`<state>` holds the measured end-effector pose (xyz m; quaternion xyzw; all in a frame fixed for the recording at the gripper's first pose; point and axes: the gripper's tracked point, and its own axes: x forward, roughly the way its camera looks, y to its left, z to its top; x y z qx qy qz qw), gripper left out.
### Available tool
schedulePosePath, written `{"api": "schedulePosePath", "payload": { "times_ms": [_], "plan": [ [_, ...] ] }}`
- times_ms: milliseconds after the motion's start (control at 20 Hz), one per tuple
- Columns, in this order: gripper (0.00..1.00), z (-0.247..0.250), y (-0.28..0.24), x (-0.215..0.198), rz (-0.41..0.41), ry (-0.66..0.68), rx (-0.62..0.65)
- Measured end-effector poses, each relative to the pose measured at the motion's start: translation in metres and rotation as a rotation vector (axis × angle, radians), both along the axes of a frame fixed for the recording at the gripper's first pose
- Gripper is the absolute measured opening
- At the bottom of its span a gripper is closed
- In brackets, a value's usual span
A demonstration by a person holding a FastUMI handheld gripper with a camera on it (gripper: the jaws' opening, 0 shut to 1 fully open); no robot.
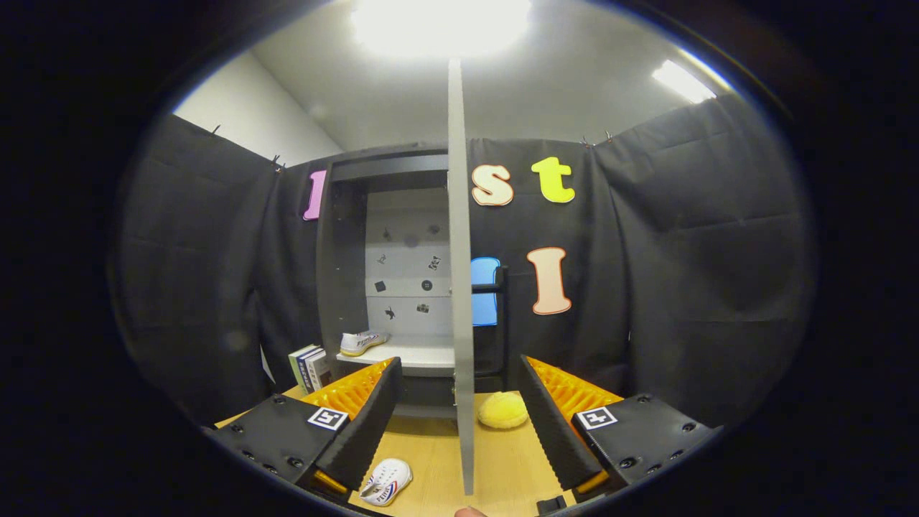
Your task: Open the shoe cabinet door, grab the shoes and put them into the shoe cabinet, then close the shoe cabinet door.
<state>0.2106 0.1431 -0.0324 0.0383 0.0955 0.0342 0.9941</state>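
The shoe cabinet (344, 237) stands ahead with its door (459, 287) swung open, edge-on toward me and running between my fingers. One white shoe (361, 342) sits on the cabinet's white shelf (416, 354). A second white shoe (386, 482) lies on the wooden table (502, 459), close to the inner side of my left finger. My gripper (459, 398) is open, its fingers on either side of the door's edge without pressing it.
A yellow round plush thing (502, 410) lies on the table just right of the door. Several books (309, 368) stand at the cabinet's left foot. A black frame with a blue panel (486, 291) stands behind the door.
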Motion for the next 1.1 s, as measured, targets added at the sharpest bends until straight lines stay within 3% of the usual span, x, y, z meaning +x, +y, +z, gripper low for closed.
{"api": "schedulePosePath", "payload": {
  "times_ms": [350, 750, 1100],
  "plan": [
    [0.99, -0.074, 0.066, -0.016, 0.094, 0.14, 0.011],
    [0.99, -0.158, 0.123, 0.004, 0.154, 0.273, 0.064],
    [0.99, -0.234, 0.167, 0.012, 0.228, 0.405, 0.033]
  ]
}}
